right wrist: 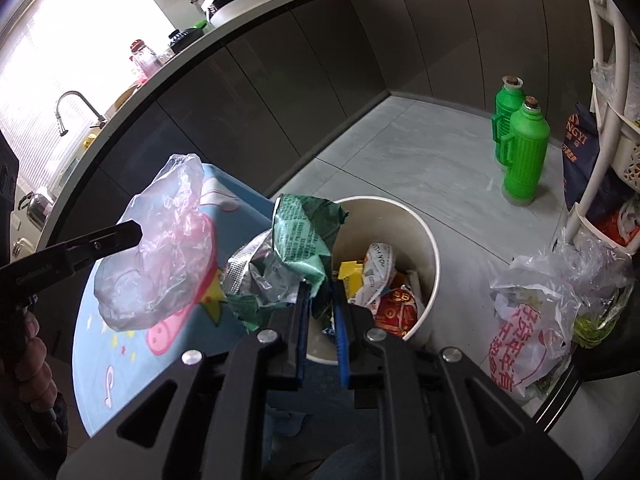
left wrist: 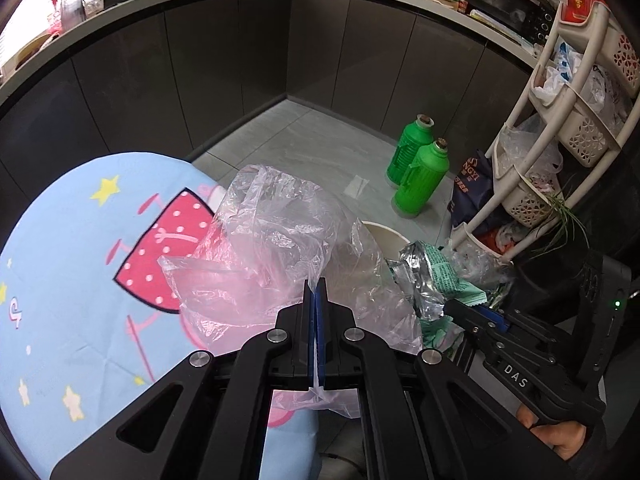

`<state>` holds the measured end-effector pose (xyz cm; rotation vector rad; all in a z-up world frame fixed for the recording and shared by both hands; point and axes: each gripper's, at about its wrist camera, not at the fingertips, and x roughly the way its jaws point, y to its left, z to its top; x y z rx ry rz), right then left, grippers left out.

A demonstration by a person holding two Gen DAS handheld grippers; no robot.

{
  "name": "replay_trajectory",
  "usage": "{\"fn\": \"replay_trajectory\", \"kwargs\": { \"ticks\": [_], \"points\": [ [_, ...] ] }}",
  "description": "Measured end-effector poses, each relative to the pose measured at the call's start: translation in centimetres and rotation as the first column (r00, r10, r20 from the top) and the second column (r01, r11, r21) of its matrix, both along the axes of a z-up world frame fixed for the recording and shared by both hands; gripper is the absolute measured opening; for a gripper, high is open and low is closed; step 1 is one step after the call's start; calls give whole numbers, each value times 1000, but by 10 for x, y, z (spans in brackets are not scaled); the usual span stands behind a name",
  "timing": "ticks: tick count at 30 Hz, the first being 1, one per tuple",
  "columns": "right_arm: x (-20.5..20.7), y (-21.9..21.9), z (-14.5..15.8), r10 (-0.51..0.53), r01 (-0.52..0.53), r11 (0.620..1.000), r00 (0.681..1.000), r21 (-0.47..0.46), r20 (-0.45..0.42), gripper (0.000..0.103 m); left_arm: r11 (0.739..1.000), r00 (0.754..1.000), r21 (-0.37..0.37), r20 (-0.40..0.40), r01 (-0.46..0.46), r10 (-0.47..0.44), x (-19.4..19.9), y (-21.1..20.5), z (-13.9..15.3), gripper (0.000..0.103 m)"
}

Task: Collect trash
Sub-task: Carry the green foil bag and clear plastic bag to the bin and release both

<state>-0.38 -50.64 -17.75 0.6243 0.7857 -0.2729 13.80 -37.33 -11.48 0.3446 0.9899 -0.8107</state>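
Observation:
My left gripper [left wrist: 316, 286] is shut on a clear plastic bag [left wrist: 276, 248] and holds it above the blue cartoon tablecloth [left wrist: 72, 280]. The bag also shows in the right wrist view [right wrist: 160, 256], pinched by the left gripper [right wrist: 138, 234]. My right gripper [right wrist: 320, 288] is shut on a crumpled green and silver foil wrapper [right wrist: 296, 240], held over the near rim of a white bin [right wrist: 400, 224] that holds several wrappers. The right gripper [left wrist: 452, 306] and the wrapper [left wrist: 432, 276] also show in the left wrist view, in front of the bin [left wrist: 388, 236].
Two green thermos bottles [right wrist: 520, 148] stand on the grey tiled floor. A white basket rack [left wrist: 560, 136] with plastic bags stands at the right. A stuffed printed plastic bag [right wrist: 532, 320] lies beside the bin. Dark cabinets [left wrist: 240, 64] run along the back.

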Motion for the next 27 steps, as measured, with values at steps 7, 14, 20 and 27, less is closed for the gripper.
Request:
{"fn": "replay_trajectory", "kwargs": {
  "ticks": [7, 14, 20, 27],
  "points": [
    [16, -17, -22, -12, 12, 1000, 999, 13, -32, 16, 1000, 999, 17, -35, 18, -18, 8, -23, -20, 1],
    [24, -18, -36, -11, 10, 1000, 998, -20, -65, 56, 999, 999, 22, -5, 37, -37, 8, -36, -24, 9],
    [20, -13, -41, 13, -16, 999, 998, -45, -58, 89, 1000, 1000, 4, 28, -10, 10, 10, -29, -19, 51],
    [18, -3, -31, 43, -46, 997, 998, -66, -53, 100, 994, 988, -30, 108, -110, 112, 10, -8, 0, 95]
  ]
}}
